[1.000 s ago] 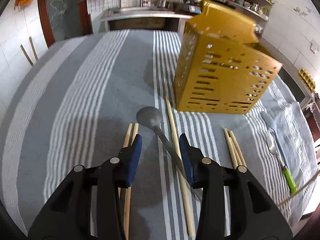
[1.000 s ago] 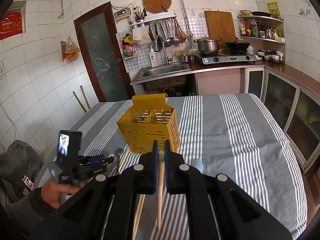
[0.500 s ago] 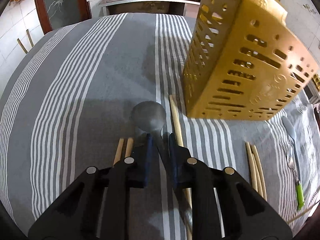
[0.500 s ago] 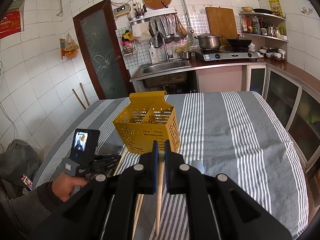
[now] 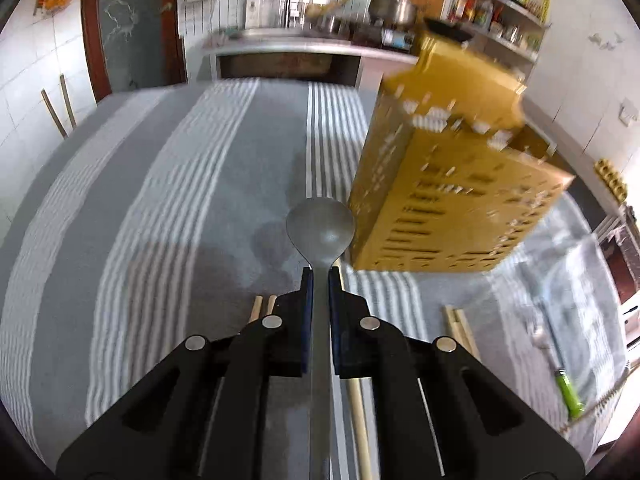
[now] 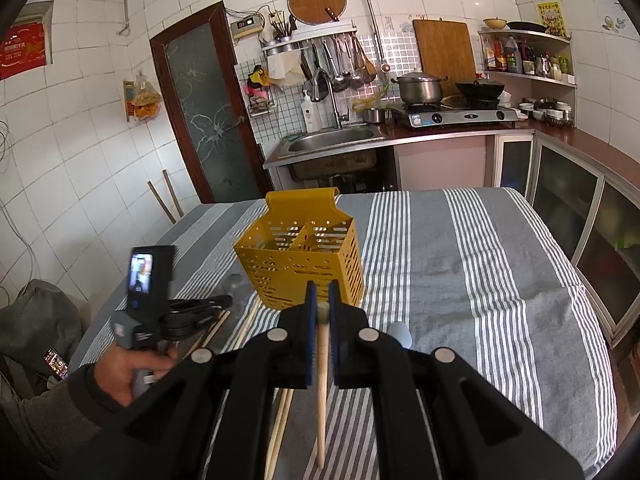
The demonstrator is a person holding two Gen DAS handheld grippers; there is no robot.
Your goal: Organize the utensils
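My left tongs (image 5: 319, 280) are clamped on the handle of a grey spoon (image 5: 320, 226), whose bowl sticks out ahead of the pads at the centre of the left wrist view, clear of the striped cloth of the table (image 5: 160, 200). To its right in that view stands the yellow utensil holder (image 5: 452, 184), blurred. A pair of chopsticks (image 5: 262, 307) peeks out at the left of the tongs, and another pair (image 5: 460, 324) lies lower right. A green-handled utensil (image 5: 568, 394) lies near the right edge.

My right tongs (image 6: 322, 300) are closed on a single wooden chopstick (image 6: 321, 380), which runs down toward the bottom of the right wrist view. The holder's two compartments show just above the tongs, and I cannot tell whether they hold anything. My left hand (image 6: 132, 372) is at the lower left there.
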